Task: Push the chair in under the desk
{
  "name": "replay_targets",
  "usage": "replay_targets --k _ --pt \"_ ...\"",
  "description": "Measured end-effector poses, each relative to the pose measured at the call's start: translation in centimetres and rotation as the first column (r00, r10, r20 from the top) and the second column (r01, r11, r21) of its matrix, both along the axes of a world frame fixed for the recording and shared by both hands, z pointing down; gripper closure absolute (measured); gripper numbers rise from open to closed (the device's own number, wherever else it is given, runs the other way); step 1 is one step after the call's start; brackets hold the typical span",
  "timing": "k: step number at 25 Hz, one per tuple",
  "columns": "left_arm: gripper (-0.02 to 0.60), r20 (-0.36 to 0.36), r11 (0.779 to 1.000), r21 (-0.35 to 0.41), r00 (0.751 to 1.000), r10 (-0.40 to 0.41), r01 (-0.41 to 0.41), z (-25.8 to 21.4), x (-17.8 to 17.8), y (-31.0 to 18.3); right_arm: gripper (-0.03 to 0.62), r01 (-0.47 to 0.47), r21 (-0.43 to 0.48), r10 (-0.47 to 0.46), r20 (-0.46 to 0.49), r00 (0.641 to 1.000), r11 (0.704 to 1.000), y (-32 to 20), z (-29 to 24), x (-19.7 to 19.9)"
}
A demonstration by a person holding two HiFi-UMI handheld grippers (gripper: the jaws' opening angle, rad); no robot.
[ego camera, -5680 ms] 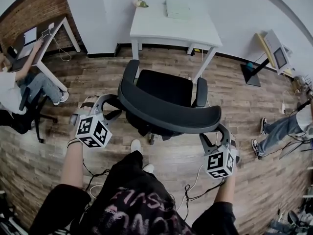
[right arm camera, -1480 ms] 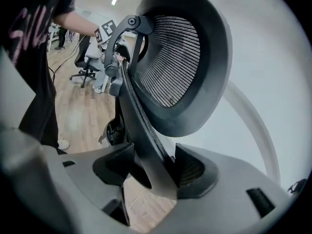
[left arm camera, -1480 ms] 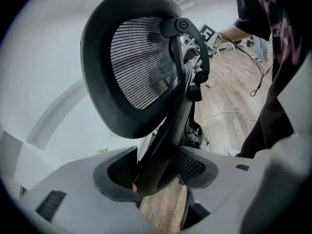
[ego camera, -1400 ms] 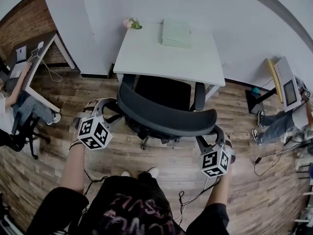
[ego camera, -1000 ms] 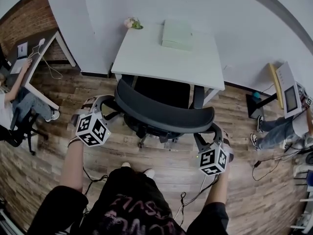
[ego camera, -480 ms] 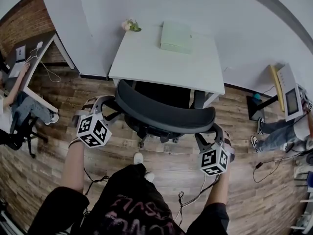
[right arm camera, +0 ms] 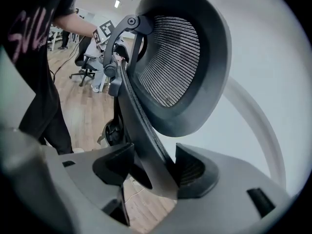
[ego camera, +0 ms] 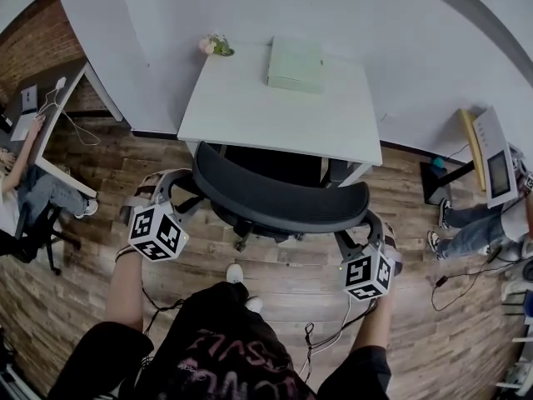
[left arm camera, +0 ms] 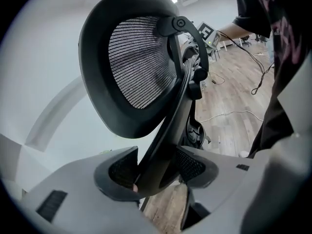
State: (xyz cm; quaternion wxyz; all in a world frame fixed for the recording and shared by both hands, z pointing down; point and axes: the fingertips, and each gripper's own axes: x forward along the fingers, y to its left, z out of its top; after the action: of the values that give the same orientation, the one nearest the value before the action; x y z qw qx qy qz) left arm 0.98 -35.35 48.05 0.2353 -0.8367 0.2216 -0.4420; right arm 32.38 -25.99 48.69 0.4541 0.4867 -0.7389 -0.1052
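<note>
Open floor (ego camera: 291,269) behind the chair (ego camera: 279,202); desk (ego camera: 250,115) and wall (ego camera: 250,7) ahead.

No text reads clearly. Pink lettering crosses the person's black shirt (ego camera: 229,352) at the near edge, too warped to make out in any view.
</note>
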Motion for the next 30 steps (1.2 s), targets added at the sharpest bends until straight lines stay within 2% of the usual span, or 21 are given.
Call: replay_targets --k 8,30 --pt "0.327 0.029 1.000 0.012 0.999 -0.018 0.018 0.1 0.4 -1.7 0.330 0.016 0.007 -0.016 0.005 1.000 1.000 -1.7 -0.1 0.4" --pt "0.325 0.025 0.999 0.018 0.999 -0.029 0.029 0.2 1.2 -7.8 0.330 0.018 -0.001 -0.018 0.002 1.000 1.000 -8.1 0.0 1.4"
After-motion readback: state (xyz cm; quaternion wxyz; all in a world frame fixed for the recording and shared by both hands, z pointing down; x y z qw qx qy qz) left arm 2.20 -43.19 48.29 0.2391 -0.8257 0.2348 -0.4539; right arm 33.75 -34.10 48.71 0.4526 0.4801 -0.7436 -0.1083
